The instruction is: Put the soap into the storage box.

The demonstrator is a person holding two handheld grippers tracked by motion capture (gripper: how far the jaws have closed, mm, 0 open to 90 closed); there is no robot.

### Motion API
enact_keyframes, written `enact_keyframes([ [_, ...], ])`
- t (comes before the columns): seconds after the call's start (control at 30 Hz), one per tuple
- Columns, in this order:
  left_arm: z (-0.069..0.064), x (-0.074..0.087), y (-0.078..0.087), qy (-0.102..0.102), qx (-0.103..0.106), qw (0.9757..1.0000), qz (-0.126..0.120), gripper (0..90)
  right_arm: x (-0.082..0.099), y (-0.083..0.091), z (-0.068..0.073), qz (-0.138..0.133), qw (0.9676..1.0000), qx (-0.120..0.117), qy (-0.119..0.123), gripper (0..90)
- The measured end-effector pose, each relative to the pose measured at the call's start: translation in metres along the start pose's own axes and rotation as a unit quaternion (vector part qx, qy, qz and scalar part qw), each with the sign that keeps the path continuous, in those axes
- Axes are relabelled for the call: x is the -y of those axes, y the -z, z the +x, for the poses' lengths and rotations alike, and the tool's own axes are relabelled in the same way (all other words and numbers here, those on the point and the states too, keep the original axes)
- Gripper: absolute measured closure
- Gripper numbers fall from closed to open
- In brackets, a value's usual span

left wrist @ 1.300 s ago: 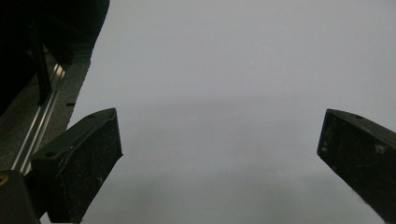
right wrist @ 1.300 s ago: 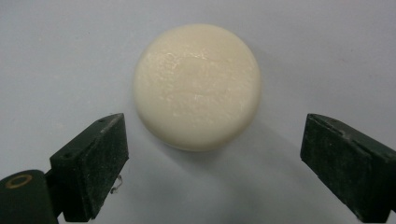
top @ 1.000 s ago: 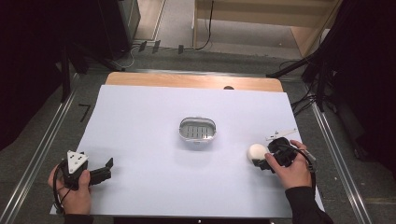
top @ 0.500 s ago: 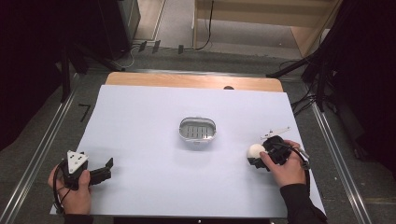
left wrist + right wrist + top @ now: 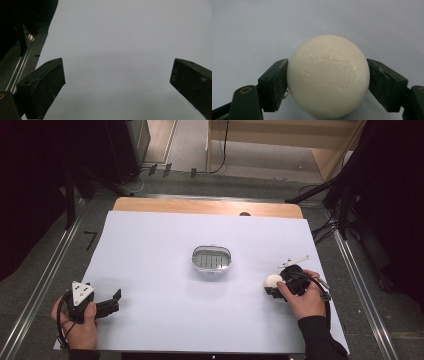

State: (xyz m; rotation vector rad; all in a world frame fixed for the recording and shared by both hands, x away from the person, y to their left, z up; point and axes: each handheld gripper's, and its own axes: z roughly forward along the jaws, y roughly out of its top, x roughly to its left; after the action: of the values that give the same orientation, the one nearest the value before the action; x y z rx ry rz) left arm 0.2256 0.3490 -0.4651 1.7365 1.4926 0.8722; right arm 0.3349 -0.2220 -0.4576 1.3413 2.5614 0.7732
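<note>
Table [image 5: 150,250] is covered by a big pale sheet, with a strip of bare wood showing along the far edge; dark floor, metal rails and cables around it. Small oval metal dish [image 5: 212,259] with a slotted insert sits near the middle of the sheet, nothing in it that I can make out. Right gripper [image 5: 274,286] is on the right side of the sheet, nearer the person's edge, pointing left toward centre, held in the right hand [image 5: 300,295]. Its jaws have just been closing and now both pads press on the white ball [image 5: 328,75], one on each side at about its widest part, so the ball is gripped. The ball looks matte, off-white, slightly rough on the surface; in the high view the ball [image 5: 273,280] is at the gripper's tip, well apart from the dish, to the dish's right and closer to the person. From the right gripper view the ball sits low against the sheet, can't tell if it's touching or just lifted. Left gripper [image 5: 114,301] is at the near left corner of the sheet, held in the left hand [image 5: 80,327], grey three-cornered plate on top, pointing right. In the left gripper view the left gripper [image 5: 117,82] has its jaws wide apart with only bare sheet between them, nothing held.
</note>
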Motion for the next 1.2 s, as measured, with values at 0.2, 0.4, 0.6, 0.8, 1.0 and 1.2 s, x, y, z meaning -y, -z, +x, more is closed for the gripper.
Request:
enact_keyframes([
  [0.2, 0.000, 0.000, 0.000, 0.000, 0.000, 1.0000, 0.000, 0.1, -0.001, -0.004, 0.001, 0.007, 1.0000, 0.003, 0.001, 22.7],
  [0.4, 0.000, 0.000, 0.000, 0.000, 0.000, 1.0000, 0.000, 0.1, -0.001, -0.004, 0.000, 0.006, 1.0000, -0.002, -0.002, 23.1],
  [0.6, 0.000, 0.000, 0.000, 0.000, 0.000, 1.0000, 0.000, 0.2, -0.002, -0.003, 0.003, 0.013, 0.9999, 0.002, 0.008, 23.3],
  [0.8, 0.000, 0.000, 0.000, 0.000, 0.000, 1.0000, 0.000, 0.2, -0.003, 0.001, 0.004, 0.006, 0.9999, 0.001, 0.011, 23.4],
  [1.0, 0.000, 0.000, 0.000, 0.000, -0.001, 1.0000, 0.000, 0.1, -0.006, 0.005, 0.006, 0.001, 0.9998, -0.012, 0.016, 23.4],
  [1.2, 0.000, 0.000, 0.000, 0.000, 0.000, 1.0000, 0.000, 0.1, -0.010, 0.008, 0.010, -0.001, 0.9997, -0.013, 0.021, 23.4],
])
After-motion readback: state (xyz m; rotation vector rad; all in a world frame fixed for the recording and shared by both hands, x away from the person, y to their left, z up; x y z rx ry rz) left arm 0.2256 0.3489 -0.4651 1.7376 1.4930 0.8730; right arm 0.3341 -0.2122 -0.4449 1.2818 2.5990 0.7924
